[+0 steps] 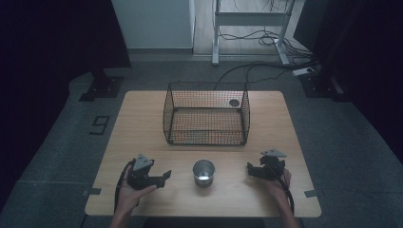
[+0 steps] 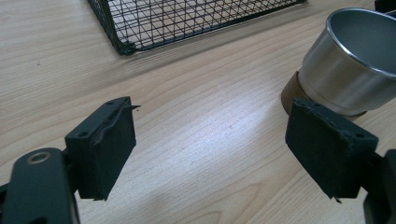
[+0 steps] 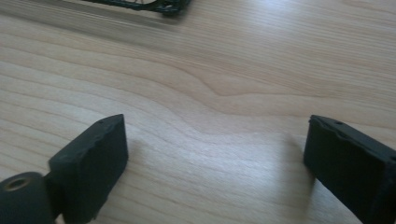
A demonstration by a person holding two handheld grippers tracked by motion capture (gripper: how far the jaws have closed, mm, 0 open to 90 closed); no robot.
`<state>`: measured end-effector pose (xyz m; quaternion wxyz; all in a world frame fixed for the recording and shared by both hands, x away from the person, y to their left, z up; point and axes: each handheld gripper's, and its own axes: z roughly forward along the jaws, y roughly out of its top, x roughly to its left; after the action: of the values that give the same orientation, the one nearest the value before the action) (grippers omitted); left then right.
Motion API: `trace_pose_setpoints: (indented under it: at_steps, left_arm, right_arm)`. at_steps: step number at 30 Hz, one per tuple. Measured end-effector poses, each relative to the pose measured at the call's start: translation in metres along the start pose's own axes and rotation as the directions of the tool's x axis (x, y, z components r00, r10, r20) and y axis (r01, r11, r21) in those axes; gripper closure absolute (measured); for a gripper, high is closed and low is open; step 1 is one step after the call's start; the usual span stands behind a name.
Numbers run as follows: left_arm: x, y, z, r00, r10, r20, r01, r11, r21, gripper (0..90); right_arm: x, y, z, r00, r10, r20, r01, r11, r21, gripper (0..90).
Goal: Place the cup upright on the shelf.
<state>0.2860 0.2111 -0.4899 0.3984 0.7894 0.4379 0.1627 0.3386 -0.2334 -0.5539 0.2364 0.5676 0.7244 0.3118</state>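
A steel cup [image 1: 204,172] stands upright at the near middle of the wooden bench [image 1: 142,123], midway between the two hands and just near of the black wire basket [image 1: 206,114], which sits open-topped at the bench's centre. The left hand-held gripper [image 1: 165,176] rests to the cup's left with its jaws pointing rightward at it; the right hand-held gripper [image 1: 249,168] rests to the cup's right, jaws pointing leftward. Both stand apart from the cup, the left appearing slightly the nearer. In the left gripper view the left hand-held gripper [image 2: 210,149] has its jaws spread wide with bare wood between them, and the cup [image 2: 348,70] rises just beyond the right-hand jaw, off the line of approach rather than centred in the gap. In the right gripper view the right hand-held gripper [image 3: 215,163] likewise has its jaws wide apart over bare bench [image 3: 210,70], holding nothing, with a corner of the basket [image 3: 154,5] at the far edge. The cup's long axis is vertical, so a level, sideways closure on its wall would suit. It is a polished metal tumbler, flaring slightly to a rolled rim, empty as far as can be seen, and seated on a dark brown round base.
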Motion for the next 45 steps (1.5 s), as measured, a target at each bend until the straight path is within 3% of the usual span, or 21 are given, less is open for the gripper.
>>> trace_pose_setpoints:
  at_steps: [4, 13, 20, 29, 36, 39, 45]
  left_arm:
    - [-0.001, 0.0, -0.001, 1.0, 0.005, 0.001, -0.005, 1.0, 0.001, 16.4]
    - [0.002, 0.0, -0.001, 0.9998, -0.008, -0.019, 0.008, 0.9999, -0.01, 16.4]
    - [0.001, 0.001, -0.002, 0.9999, -0.007, -0.015, 0.007, 0.9999, -0.01, 16.4]
    - [-0.001, 0.003, -0.002, 0.9999, -0.005, -0.009, 0.005, 0.9997, -0.022, 16.4]
    - [0.0, 0.004, -0.003, 1.0, -0.003, -0.008, 0.002, 0.9997, -0.024, 16.4]
    - [0.0, 0.004, -0.003, 0.9999, -0.005, -0.012, 0.004, 0.9997, -0.024, 16.4]
    - [-0.001, 0.004, -0.003, 1.0, -0.003, -0.009, 0.002, 0.9997, -0.024, 16.4]
  right_arm:
    - [-0.001, -0.001, -0.005, 0.9999, 0.013, 0.005, -0.013, 1.0, -0.023, 9.3]
    - [0.007, 0.005, -0.021, 0.999, 0.014, -0.043, -0.017, 0.997, -0.076, 11.2]
    - [0.022, 0.013, -0.04, 0.9942, -0.025, -0.105, 0.012, 0.992, -0.124, 12.4]
    - [0.036, 0.019, -0.057, 0.9916, -0.055, -0.117, 0.033, 0.983, -0.178, 13.4]
    - [0.047, 0.025, -0.07, 0.9828, -0.071, -0.17, 0.034, 0.976, -0.214, 13.4]
    - [0.054, 0.027, -0.075, 0.9748, -0.086, -0.206, 0.038, 0.973, -0.227, 13.4]
    - [0.064, 0.029, -0.08, 0.9668, -0.11, -0.231, 0.053, 0.969, -0.24, 13.5]
